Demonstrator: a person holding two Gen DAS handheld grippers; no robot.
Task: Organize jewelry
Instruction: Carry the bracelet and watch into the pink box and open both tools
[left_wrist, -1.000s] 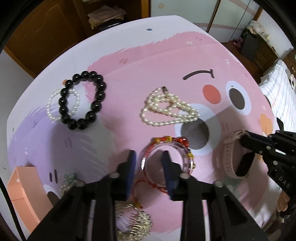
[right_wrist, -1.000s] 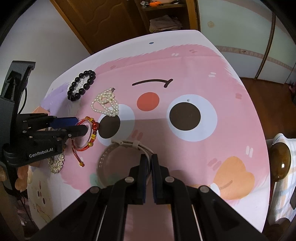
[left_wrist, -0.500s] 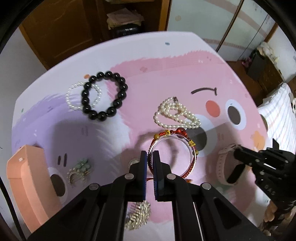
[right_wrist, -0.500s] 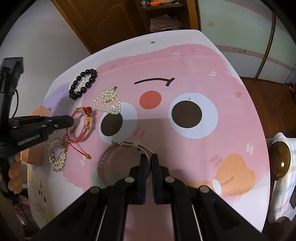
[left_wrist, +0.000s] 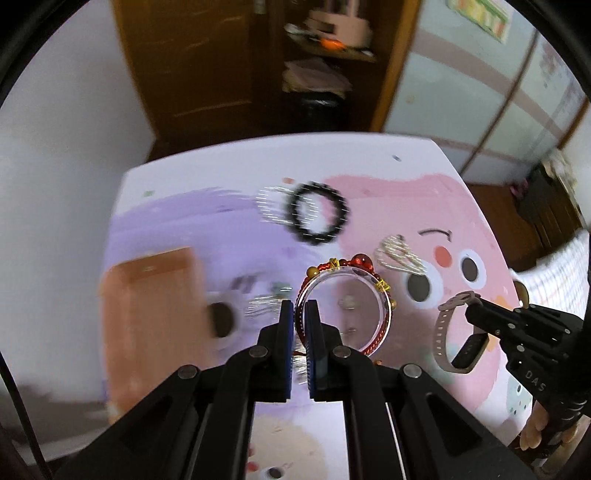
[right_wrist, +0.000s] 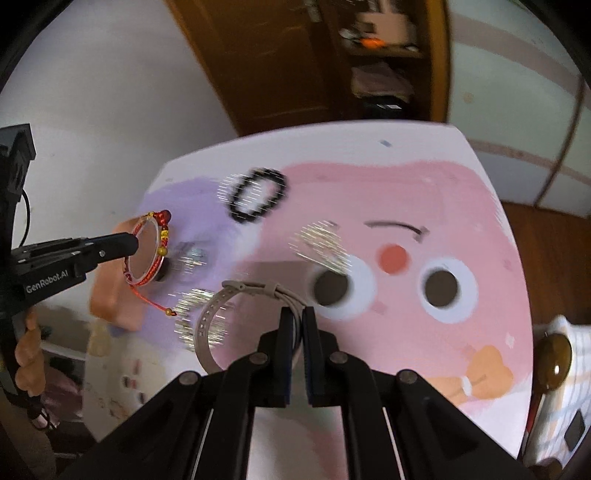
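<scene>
My left gripper (left_wrist: 300, 314) is shut on a clear bangle wound with a red beaded cord (left_wrist: 384, 295), held in the air over the table; the same bangle (right_wrist: 147, 254) shows at the left of the right wrist view, over the orange box (right_wrist: 110, 295). My right gripper (right_wrist: 298, 317) is shut on the strap of a beige smartwatch (right_wrist: 207, 325), lifted off the cloth; the watch (left_wrist: 443, 332) hangs at the right of the left wrist view. A black bead bracelet (left_wrist: 319, 212), a small white bead bracelet (left_wrist: 271, 208) and a pearl necklace (left_wrist: 397, 254) lie on the pink cartoon cloth (right_wrist: 424, 206).
An orange box (left_wrist: 151, 317) stands at the table's left. Silver and green pieces (left_wrist: 266, 302) lie blurred beside it, and a silvery chain bracelet (right_wrist: 195, 314) lies near the front left. A wooden cabinet and shelves stand beyond the table's far edge. A hand (right_wrist: 29, 347) holds the left tool.
My left gripper shut on the bangle and lifted it up and to the left, toward the orange box. My right gripper, shut throughout, raised the watch off the cloth.
</scene>
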